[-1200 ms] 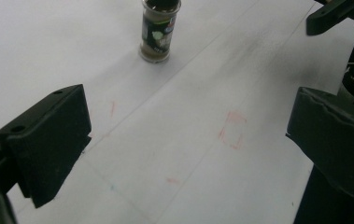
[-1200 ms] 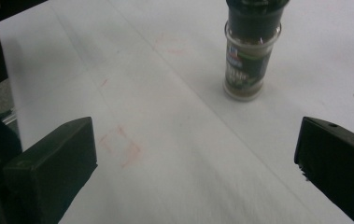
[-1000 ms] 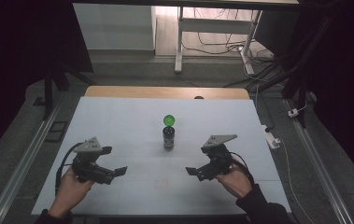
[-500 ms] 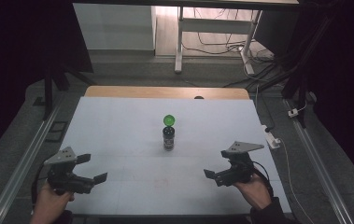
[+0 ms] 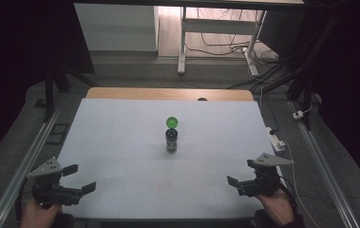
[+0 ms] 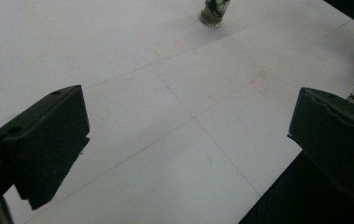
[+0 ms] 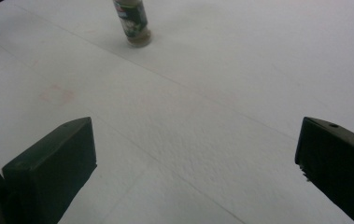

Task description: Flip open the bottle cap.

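high view – both grippers agape, perhaps empty – jar apart

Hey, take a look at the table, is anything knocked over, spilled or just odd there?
Nothing is spilled or tipped. The small bottle stands upright mid-table, and its green cap lies just behind it, so it looks uncapped. Faint reddish marks stain the white table. Both grippers are open and hold nothing.

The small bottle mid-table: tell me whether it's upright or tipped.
Upright. The bottle stands on its base on the white table, a green cap lying just behind it.
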`<action>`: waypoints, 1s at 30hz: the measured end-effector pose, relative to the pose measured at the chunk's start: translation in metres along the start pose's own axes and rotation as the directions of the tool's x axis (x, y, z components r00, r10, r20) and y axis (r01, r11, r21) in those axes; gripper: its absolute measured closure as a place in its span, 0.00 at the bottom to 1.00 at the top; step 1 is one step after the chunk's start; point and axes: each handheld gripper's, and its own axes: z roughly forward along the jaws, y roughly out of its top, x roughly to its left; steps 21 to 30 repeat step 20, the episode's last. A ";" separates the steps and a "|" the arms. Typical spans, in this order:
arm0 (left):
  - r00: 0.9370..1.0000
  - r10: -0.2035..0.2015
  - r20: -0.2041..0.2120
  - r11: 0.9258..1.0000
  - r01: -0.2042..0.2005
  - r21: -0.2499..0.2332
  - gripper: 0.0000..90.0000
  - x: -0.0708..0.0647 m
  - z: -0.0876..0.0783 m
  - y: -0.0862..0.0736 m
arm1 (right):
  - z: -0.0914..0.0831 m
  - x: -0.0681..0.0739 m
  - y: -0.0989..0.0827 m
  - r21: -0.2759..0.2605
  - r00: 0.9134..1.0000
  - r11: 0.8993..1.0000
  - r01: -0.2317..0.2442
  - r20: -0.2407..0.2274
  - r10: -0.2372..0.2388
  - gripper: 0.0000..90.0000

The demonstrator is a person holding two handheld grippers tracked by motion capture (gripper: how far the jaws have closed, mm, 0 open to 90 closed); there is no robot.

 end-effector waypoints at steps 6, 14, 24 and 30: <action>0.999 -0.024 -0.025 1.000 0.024 0.016 0.00 0.003 -0.006 -0.012 | -0.008 -0.006 -0.014 0.024 0.999 0.999 -0.032 0.037 0.031 0.00; 0.997 -0.036 -0.068 0.998 0.040 0.053 0.00 0.004 -0.010 -0.022 | -0.018 -0.010 -0.023 0.040 0.996 0.997 -0.061 0.073 0.058 0.00; 0.996 -0.038 -0.082 0.994 0.046 0.097 0.00 0.004 -0.007 -0.021 | -0.019 -0.010 -0.025 0.065 0.995 0.996 -0.060 0.083 0.054 0.00; 0.996 -0.038 -0.082 0.994 0.046 0.097 0.00 0.004 -0.007 -0.021 | -0.019 -0.010 -0.025 0.065 0.995 0.996 -0.060 0.083 0.054 0.00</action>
